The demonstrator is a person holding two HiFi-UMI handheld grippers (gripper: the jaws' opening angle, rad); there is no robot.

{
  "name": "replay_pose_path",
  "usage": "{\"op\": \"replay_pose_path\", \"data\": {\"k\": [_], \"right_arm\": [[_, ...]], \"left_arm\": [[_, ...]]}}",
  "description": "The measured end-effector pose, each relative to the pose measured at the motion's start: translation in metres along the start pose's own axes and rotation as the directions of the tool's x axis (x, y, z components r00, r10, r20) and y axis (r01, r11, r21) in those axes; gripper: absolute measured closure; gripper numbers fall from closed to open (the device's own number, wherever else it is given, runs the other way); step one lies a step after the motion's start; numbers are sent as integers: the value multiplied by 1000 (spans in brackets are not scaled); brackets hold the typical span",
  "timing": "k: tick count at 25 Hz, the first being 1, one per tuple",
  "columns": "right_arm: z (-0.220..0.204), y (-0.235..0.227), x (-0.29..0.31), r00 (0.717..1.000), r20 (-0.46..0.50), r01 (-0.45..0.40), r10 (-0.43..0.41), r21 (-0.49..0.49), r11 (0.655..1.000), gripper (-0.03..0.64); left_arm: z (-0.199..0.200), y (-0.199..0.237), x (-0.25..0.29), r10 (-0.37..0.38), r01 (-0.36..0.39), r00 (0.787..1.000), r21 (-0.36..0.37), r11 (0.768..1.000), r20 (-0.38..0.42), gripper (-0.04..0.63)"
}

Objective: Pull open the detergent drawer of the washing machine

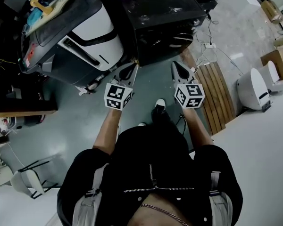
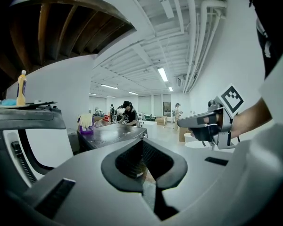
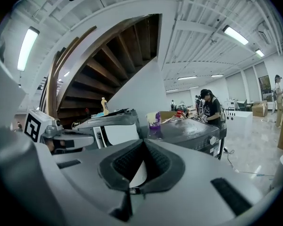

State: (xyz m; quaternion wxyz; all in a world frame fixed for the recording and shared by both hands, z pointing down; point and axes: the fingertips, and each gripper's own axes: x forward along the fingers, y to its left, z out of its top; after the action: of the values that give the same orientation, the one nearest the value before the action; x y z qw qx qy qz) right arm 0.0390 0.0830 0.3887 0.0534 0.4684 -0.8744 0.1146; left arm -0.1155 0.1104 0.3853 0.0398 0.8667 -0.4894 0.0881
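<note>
Both the left gripper (image 1: pixel 133 67) and right gripper (image 1: pixel 177 66) have ribbed black pads (image 3: pixel 122 163) pressed together, empty. Only the head view shows the boxy, glossy dark washing machine (image 1: pixel 160 13) from above, just beyond them. The right gripper view alone shows its round knob (image 3: pixel 210 140). Its drawer isn't discernible.
</note>
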Motion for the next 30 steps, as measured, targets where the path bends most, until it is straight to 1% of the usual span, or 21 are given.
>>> {"op": "replay_pose_path", "data": {"k": [5, 12, 17, 22, 27, 30], "right_arm": [[13, -34, 29, 999, -6, -34, 34, 11, 999, 611], [29, -78, 75, 990, -21, -135, 136, 30, 990, 611], [28, -96, 103, 981, -36, -190, 191, 36, 981, 616], [30, -105, 123, 977, -35, -210, 212, 41, 977, 620], [30, -114, 140, 977, -28, -209, 210, 45, 977, 606], [28, -114, 153, 974, -41, -220, 221, 21, 975, 621]], "left_arm": [[11, 7, 47, 13, -13, 1000, -1, 1000, -10, 575], [26, 19, 105, 75, -75, 997, -9, 997, -21, 575], [31, 25, 129, 119, -120, 993, -22, 993, -23, 575], [27, 36, 143, 146, -148, 988, -30, 989, -43, 575], [23, 46, 162, 136, -137, 990, -39, 990, -46, 575], [20, 55, 176, 117, -119, 992, -45, 992, -49, 575]]}}
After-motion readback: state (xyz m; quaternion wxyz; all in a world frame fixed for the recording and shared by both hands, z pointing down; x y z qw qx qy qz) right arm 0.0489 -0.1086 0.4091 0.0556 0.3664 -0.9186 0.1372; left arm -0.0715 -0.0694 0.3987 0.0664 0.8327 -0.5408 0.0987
